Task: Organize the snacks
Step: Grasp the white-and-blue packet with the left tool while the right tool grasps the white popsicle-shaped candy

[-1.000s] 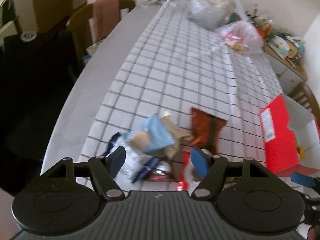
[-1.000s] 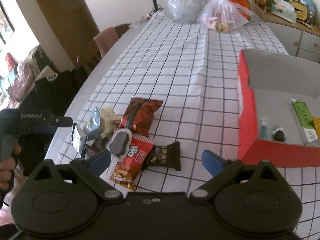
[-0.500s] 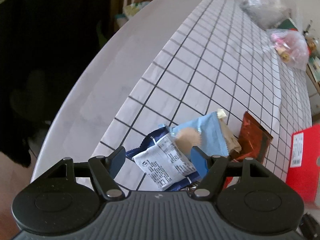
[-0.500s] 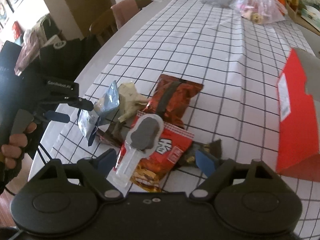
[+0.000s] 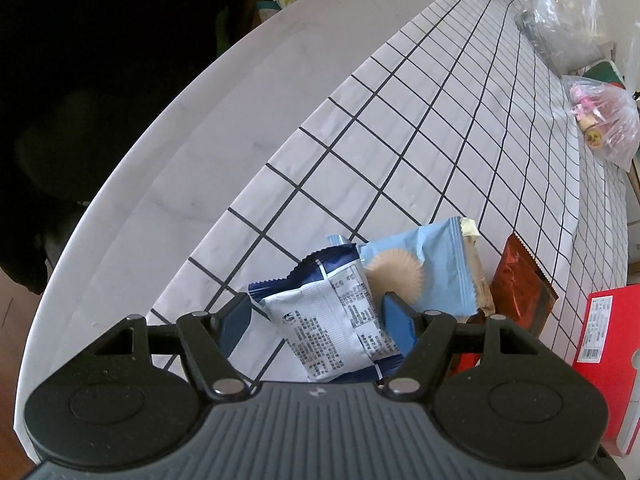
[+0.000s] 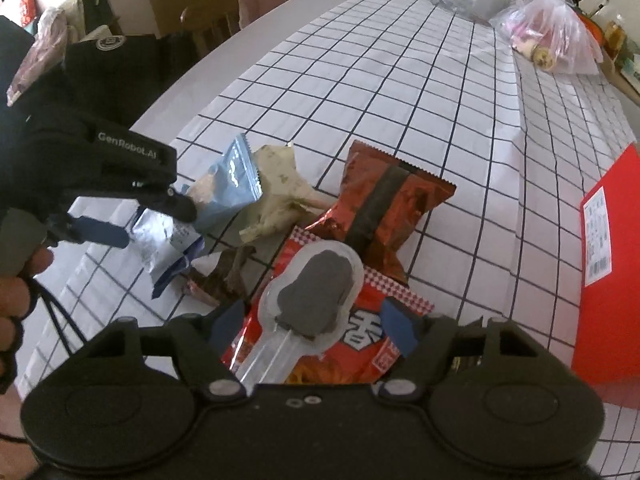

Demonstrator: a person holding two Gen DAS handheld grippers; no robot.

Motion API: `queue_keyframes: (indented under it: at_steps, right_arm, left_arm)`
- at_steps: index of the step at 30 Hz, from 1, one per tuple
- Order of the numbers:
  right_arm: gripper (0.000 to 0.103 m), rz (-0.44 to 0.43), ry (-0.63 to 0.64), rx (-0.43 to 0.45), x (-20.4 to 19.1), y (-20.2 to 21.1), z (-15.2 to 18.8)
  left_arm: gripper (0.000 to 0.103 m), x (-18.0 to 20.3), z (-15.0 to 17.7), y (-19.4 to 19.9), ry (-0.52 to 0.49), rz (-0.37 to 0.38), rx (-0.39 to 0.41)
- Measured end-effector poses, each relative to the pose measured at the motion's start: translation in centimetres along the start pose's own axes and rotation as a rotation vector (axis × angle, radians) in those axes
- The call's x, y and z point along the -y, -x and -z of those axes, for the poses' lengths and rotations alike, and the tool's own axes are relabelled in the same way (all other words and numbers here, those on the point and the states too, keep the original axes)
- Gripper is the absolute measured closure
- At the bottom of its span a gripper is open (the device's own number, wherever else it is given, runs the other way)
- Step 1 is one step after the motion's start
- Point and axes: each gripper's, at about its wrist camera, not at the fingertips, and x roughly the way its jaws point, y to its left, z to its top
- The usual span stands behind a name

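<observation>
A pile of snack packets lies on the checked tablecloth (image 5: 440,128). My left gripper (image 5: 316,320) is open, its fingers on either side of a white and dark-blue packet (image 5: 332,324); a light-blue biscuit packet (image 5: 424,264) lies just behind. In the right wrist view the left gripper (image 6: 132,216) sits at that white packet (image 6: 168,240). My right gripper (image 6: 316,324) is open, its fingers flanking a clear-wrapped grey lollipop (image 6: 316,296) that lies on a red packet (image 6: 360,344). A dark red foil packet (image 6: 388,208) and a beige wrapper (image 6: 280,196) lie beyond.
A red box (image 6: 608,264) stands at the right, also in the left wrist view (image 5: 608,356). Plastic bags (image 6: 552,36) sit at the table's far end. Chairs (image 6: 240,4) stand along the left side. The bare table edge (image 5: 160,168) runs on the left.
Both grippers have dropped closer to the pile. The left one now straddles the white and blue packet; the right one has moved over the lollipop and narrowed.
</observation>
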Motion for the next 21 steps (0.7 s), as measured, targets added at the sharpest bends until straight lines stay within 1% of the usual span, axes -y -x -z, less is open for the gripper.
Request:
queue_keyframes:
  at_steps: [6, 8, 9, 11, 12, 14, 21]
  right_arm:
    - [0.034, 0.044, 0.02, 0.002, -0.6, -0.7, -0.2]
    - [0.045, 0.046, 0.034, 0.008, -0.9, -0.8, -0.1]
    - [0.046, 0.042, 0.037, 0.011, -1.0, -0.8, -0.1]
    - [0.049, 0.049, 0.047, 0.017, -1.3, -0.7, -0.1]
    - [0.05, 0.047, 0.046, 0.02, -1.2, -0.6, 0.0]
    - [0.054, 0.043, 0.036, 0.023, -1.2, -0.5, 0.0]
    - [0.054, 0.041, 0.022, 0.03, -0.8, 0.0, 0.4]
  left_arm:
    - [0.032, 0.0, -0.1, -0.3, 0.009, 0.009, -0.003]
    - [0.032, 0.0, -0.1, -0.3, 0.013, 0.009, 0.0]
    - [0.032, 0.2, -0.1, -0.3, 0.014, 0.007, 0.001]
    - [0.038, 0.3, 0.0, -0.3, 0.01, 0.009, 0.004]
    - [0.042, 0.2, 0.1, -0.2, 0.008, 0.015, 0.003]
    - [0.046, 0.1, 0.1, -0.2, 0.008, 0.025, -0.002]
    - [0.05, -0.8, 0.3, 0.1, 0.01, 0.064, -0.003]
